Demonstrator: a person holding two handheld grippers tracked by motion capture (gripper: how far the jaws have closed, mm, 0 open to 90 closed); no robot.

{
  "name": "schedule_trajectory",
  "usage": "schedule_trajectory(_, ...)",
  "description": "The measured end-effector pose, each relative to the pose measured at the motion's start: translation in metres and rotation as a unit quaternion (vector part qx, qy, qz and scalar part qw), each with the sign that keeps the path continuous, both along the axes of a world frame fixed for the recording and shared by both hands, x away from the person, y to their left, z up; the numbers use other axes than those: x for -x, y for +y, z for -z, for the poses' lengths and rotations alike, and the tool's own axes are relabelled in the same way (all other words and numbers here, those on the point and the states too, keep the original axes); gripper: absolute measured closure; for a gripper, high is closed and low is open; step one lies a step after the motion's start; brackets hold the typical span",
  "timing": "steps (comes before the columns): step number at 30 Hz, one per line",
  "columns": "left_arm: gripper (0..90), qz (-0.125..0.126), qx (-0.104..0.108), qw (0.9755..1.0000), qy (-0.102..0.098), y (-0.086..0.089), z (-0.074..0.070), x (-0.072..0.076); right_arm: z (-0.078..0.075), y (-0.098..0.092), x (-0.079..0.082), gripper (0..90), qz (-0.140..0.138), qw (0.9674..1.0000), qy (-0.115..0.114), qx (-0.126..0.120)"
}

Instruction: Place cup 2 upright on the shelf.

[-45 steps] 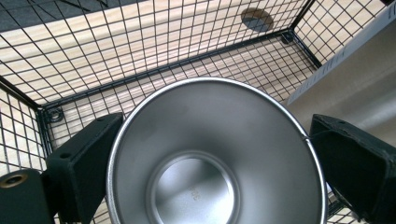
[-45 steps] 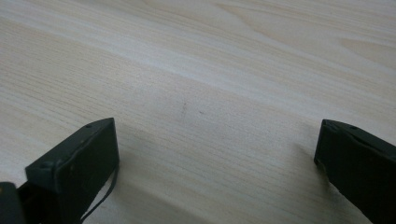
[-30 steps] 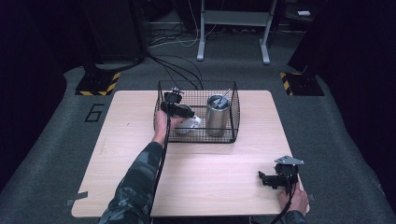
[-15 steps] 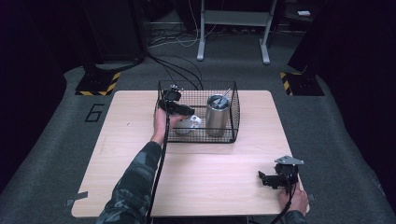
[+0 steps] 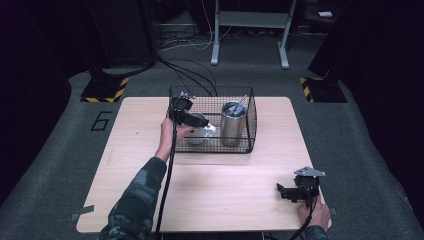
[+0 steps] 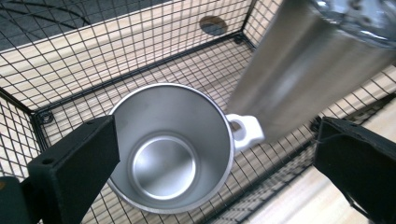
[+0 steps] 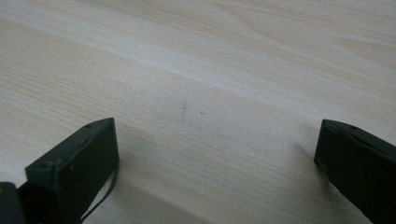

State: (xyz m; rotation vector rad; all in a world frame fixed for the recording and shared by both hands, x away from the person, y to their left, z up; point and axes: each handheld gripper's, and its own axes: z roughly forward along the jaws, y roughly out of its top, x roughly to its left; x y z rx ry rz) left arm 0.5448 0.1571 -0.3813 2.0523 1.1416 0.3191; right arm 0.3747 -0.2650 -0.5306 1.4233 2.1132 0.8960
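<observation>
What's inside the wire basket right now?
Inside the wire basket: a steel mug, upright and empty, beside a tall steel tumbler. The tumbler's contents can't be made out.

In the left gripper view, the tumbler (image 6: 313, 70) is blurred and cut off by the top and right edges, so its lid cannot be made out. In the high view, the mug (image 5: 202, 134) sits partly hidden behind the left hand-held gripper (image 5: 186, 117) and the basket (image 5: 212, 148) mesh; its handle is too small to tell.
</observation>
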Motion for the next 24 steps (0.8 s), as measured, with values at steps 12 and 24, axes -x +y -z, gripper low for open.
schedule_trajectory(12,0.3,0.037,-0.006,0.9984,-0.042,0.009,-0.012,0.057,0.000,0.000,0.000,0.0,0.000,1.0000,0.000,0.000)
schedule_trajectory(24,0.3,0.033,-0.040,0.9969,-0.059,0.036,0.021,0.116,0.000,0.000,0.000,0.0,0.000,1.0000,0.000,0.000)
